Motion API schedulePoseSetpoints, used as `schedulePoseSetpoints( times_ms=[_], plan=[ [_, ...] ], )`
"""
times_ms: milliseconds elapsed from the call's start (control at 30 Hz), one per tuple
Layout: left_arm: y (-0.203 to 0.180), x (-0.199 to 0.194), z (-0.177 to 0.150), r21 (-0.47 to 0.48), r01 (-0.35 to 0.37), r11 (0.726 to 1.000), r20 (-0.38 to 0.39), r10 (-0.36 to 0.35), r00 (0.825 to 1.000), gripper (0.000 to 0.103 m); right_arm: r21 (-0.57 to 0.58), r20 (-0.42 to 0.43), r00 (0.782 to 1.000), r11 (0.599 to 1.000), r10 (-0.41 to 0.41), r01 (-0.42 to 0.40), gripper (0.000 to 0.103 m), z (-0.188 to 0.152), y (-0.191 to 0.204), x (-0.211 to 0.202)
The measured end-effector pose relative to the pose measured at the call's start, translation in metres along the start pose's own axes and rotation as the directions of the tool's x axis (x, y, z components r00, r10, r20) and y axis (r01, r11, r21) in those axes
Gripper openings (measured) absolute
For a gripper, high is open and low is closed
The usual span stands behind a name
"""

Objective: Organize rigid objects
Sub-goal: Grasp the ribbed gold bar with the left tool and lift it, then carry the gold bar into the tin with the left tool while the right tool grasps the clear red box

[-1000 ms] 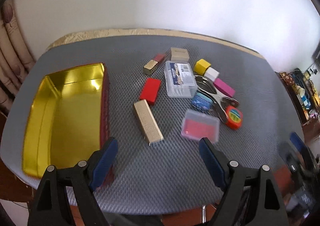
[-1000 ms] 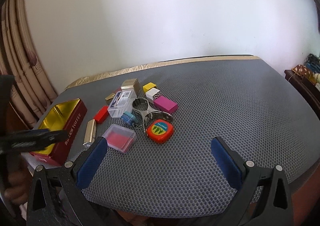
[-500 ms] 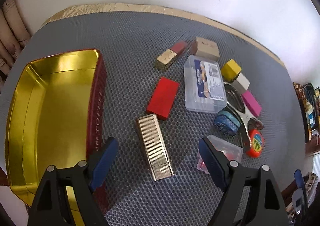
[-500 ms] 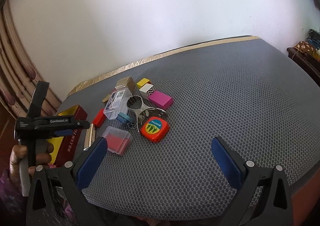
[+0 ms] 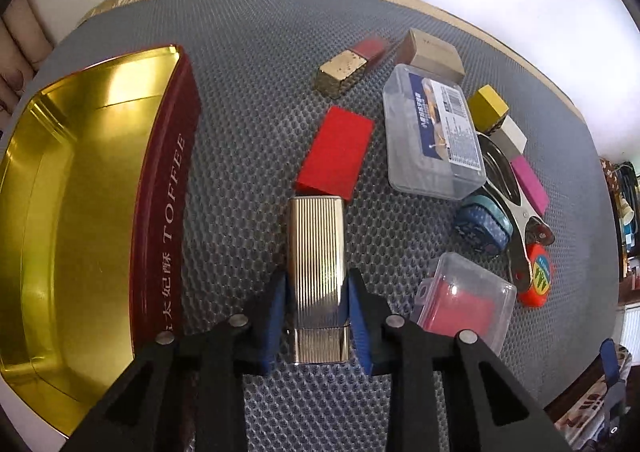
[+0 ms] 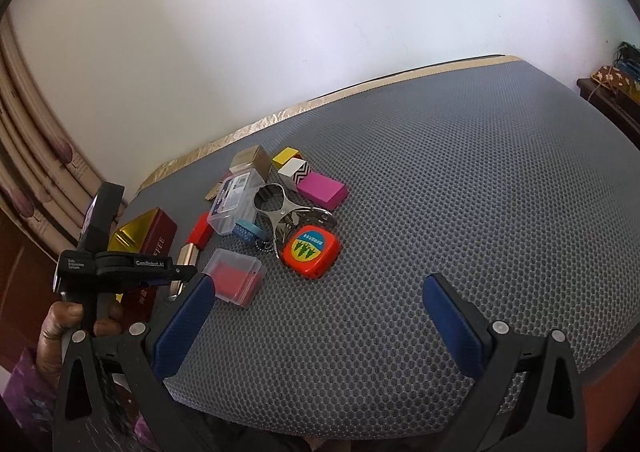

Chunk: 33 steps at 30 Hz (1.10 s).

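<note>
Gold case: ribbed gold metal case (image 5: pixel 318 272) lay flat on the grey mesh mat (image 5: pixel 256 91), pretty much front and centre, just right of the tin and touching the near edge of the red block.
Left gripper: left gripper (image 5: pixel 316 312) pointed steeply down, its blue pads (image 5: pixel 276 316) either side of the case's near end, jaws narrow and closing in on it. Looked like both pads were already against the sides.
Left hand: hand (image 6: pixel 76 328) wrapped round the handle, showed up at the left edge of the right camera's view.
Tin: open toffee tin (image 5: pixel 172 187), gold inside, dark red outside, sat on the left side of the mat with nothing in it.
Red block: flat red block (image 5: pixel 336 151) just beyond the case, tilted a bit.
Clear boxes: labelled clear box (image 5: pixel 432 135) to the right of the red block; smaller clear box with red contents (image 5: pixel 464 300) near the right-hand finger of that tool.
Other bits: gold-and-red stick (image 5: pixel 352 61) and tan box (image 5: pixel 434 51) at the back; yellow cube (image 5: pixel 488 107), white cube (image 5: pixel 510 135) and pink block (image 5: pixel 530 179) in a row on the right; blue tape roll (image 5: pixel 482 223), metal clamp (image 5: pixel 516 203), orange tape measure (image 5: pixel 536 280) bunched beside them.
Right gripper: right gripper (image 6: pixel 320 324) hung over the near part of the mat, jaws wide, nothing between them, well clear of the pile.
</note>
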<state>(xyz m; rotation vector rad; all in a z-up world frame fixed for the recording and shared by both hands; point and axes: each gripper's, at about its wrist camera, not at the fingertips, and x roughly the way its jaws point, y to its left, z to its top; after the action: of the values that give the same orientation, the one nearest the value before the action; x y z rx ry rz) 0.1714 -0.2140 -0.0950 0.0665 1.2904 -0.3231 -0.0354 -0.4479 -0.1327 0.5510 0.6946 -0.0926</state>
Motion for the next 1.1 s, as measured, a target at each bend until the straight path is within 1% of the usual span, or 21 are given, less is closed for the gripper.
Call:
schedulePoseSetpoints(
  times_ms=[67,100,167,200,300,400,500,567,600,633,667,700,767,800,933,1000,1067,1100],
  plan=[
    [-0.005,-0.005,-0.006,0.015,-0.003,1.000,0.019,0.002,1.000,0.029,-0.008,-0.007,1.000,1.000,0.000,0.000,0.103,0.000,0.001,0.002],
    [-0.009,-0.010,-0.012,0.030,0.008,1.000,0.029,-0.009,1.000,0.029,-0.012,-0.008,1.000,1.000,-0.002,0.002,0.103,0.000,0.001,0.003],
    [-0.014,-0.026,-0.021,0.061,0.015,0.998,0.065,-0.019,0.998,0.029,-0.021,-0.010,1.000,1.000,-0.005,0.005,0.103,0.001,0.002,0.004],
    [-0.010,-0.039,-0.029,0.072,0.017,0.997,0.080,-0.022,0.997,0.029,-0.027,-0.014,1.000,1.000,0.003,-0.003,0.103,0.001,0.002,0.005],
    [-0.006,-0.070,-0.045,0.080,0.058,0.995,0.126,-0.067,0.990,0.029,-0.067,-0.037,0.999,0.997,0.037,-0.039,0.103,0.001,0.010,0.007],
    [-0.002,-0.101,-0.062,0.076,0.066,0.995,0.167,-0.078,0.983,0.029,-0.154,-0.106,0.990,0.982,0.097,-0.112,0.103,0.000,0.030,0.018],
    [0.013,-0.122,-0.078,0.057,0.066,0.996,0.191,-0.076,0.979,0.030,-0.267,-0.200,0.964,0.937,0.175,-0.225,0.103,0.000,0.058,0.033],
    [0.028,-0.133,-0.086,0.039,0.053,0.998,0.213,-0.060,0.975,0.030,-0.365,-0.272,0.937,0.877,0.221,-0.313,0.103,0.001,0.078,0.047],
    [0.036,-0.139,-0.090,0.029,0.047,0.998,0.223,-0.052,0.974,0.030,-0.428,-0.312,0.924,0.836,0.220,-0.344,0.103,0.002,0.090,0.056],
    [0.041,-0.145,-0.094,0.017,0.042,0.999,0.231,-0.044,0.972,0.030,-0.467,-0.337,0.916,0.807,0.215,-0.362,0.103,0.001,0.099,0.062],
    [0.047,-0.150,-0.096,0.001,0.039,0.999,0.240,-0.038,0.970,0.030,-0.503,-0.390,0.900,0.772,0.197,-0.388,0.103,0.001,0.108,0.072],
    [0.054,-0.156,-0.100,-0.016,0.038,0.999,0.248,-0.033,0.968,0.030,-0.525,-0.451,0.872,0.734,0.191,-0.432,0.103,0.002,0.117,0.084],
    [0.068,-0.162,-0.104,-0.045,0.036,0.998,0.259,-0.023,0.966,0.030,-0.541,-0.523,0.833,0.686,0.179,-0.487,0.103,0.004,0.128,0.100],
    [0.069,-0.161,-0.104,-0.060,0.034,0.998,0.264,-0.017,0.964,0.030,-0.550,-0.545,0.820,0.664,0.173,-0.506,0.103,0.006,0.133,0.108],
    [0.084,-0.165,-0.108,-0.093,0.042,0.995,0.271,-0.015,0.962,0.030,-0.541,-0.591,0.791,0.649,0.160,-0.535,0.103,0.016,0.142,0.128],
    [0.088,-0.166,-0.108,-0.099,0.048,0.994,0.273,-0.019,0.962,0.030,-0.542,-0.598,0.787,0.649,0.148,-0.534,0.103,0.021,0.144,0.139],
    [0.091,-0.167,-0.109,-0.095,0.049,0.994,0.278,-0.021,0.960,0.030,-0.511,-0.632,0.757,0.645,0.165,-0.567,0.103,0.025,0.141,0.147],
    [0.092,-0.169,-0.109,-0.094,0.049,0.994,0.280,-0.021,0.960,0.030,-0.502,-0.644,0.746,0.642,0.170,-0.579,0.102,0.024,0.142,0.150]
  ],
)
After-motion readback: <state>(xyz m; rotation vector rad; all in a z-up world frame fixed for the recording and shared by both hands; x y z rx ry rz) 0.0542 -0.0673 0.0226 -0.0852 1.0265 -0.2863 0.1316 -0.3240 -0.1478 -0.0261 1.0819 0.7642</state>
